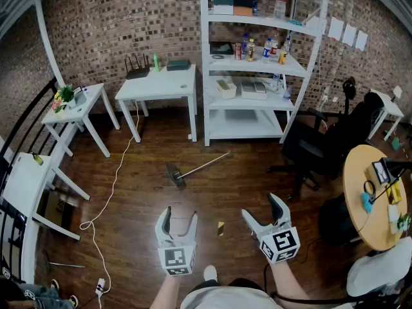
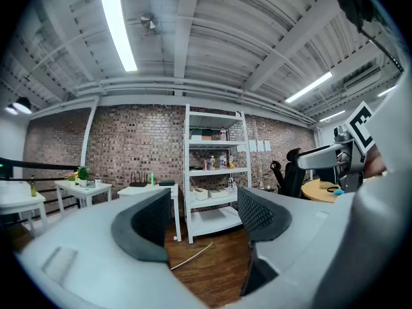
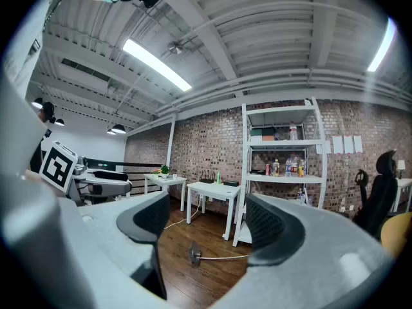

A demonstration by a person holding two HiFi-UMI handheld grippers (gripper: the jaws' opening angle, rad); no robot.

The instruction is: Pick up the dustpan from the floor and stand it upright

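The dustpan [image 1: 175,174] lies flat on the dark wooden floor in the head view, its grey pan at the left and its long pale handle [image 1: 206,164] running up to the right toward the shelf. In the right gripper view the dustpan [image 3: 193,255] shows on the floor between the jaws, far off. In the left gripper view only the handle [image 2: 192,256] shows. My left gripper [image 1: 178,219] and right gripper [image 1: 261,210] are both held open and empty, well short of the dustpan.
A white shelf unit [image 1: 257,63] stands behind the dustpan, a white table [image 1: 161,85] to its left. A white cable [image 1: 112,185] trails over the floor at left. A black office chair [image 1: 322,147] and a round wooden table [image 1: 364,192] stand at right.
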